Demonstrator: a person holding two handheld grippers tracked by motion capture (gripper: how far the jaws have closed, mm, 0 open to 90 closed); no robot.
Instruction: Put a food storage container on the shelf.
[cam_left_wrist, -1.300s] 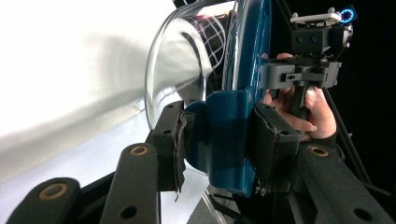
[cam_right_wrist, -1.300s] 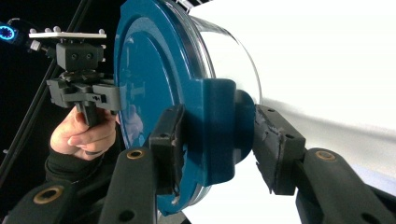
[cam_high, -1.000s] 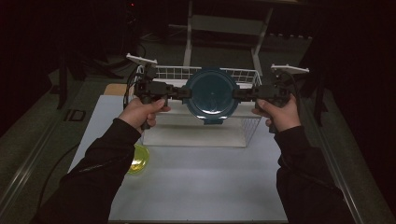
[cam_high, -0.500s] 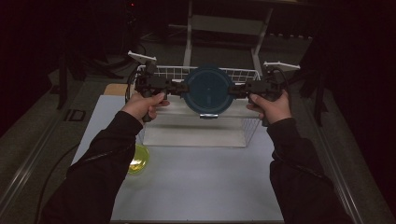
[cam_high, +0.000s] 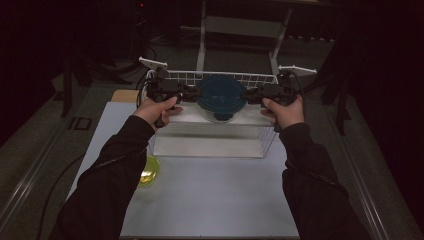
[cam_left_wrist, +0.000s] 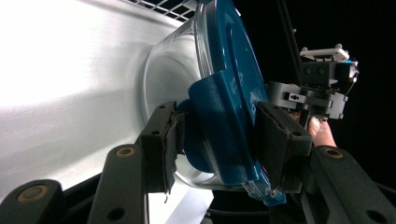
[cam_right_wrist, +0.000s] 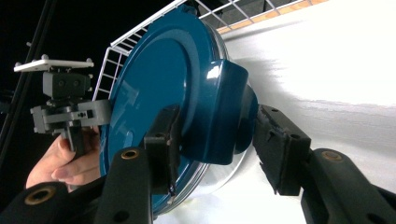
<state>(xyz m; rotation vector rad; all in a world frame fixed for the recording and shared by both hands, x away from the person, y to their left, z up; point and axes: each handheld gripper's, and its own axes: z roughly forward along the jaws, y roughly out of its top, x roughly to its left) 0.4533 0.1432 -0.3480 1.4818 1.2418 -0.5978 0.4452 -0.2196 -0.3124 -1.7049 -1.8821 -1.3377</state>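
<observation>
Your left gripper (cam_high: 191, 93) and your right gripper (cam_high: 250, 95) face each other across a round glass container (cam_high: 220, 114) with a blue lid (cam_high: 221, 96), one on each side of it, over the white wire basket (cam_high: 240, 78) that stands at the far end of the table (cam_high: 210, 200). In the left gripper view your jaws straddle the blue latch tab (cam_left_wrist: 212, 123) on the lid's edge: the left pad (cam_left_wrist: 166, 140) lies against the tab and the glass wall, while the right pad (cam_left_wrist: 275, 140) stands close to the lid's top, and you cannot tell whether it still presses. These jaws have just been opening, with the tab between them. In the right gripper view your jaws bracket the opposite latch tab (cam_right_wrist: 224, 116): the left pad (cam_right_wrist: 163, 135) sits on the lid's flat top, and the right pad (cam_right_wrist: 280, 144) stands off the tab with a sliver of white showing between them. These jaws have also just been opening, with that tab between them. The container sits level with the lid uppermost, low inside the basket against its white floor (cam_high: 210, 145). Each gripper view also shows your other hand (cam_right_wrist: 65, 163) holding its gripper beyond the lid. A yellow object (cam_high: 148, 170) lies on the table by your left sleeve (cam_high: 110, 175), well apart from the basket.
</observation>
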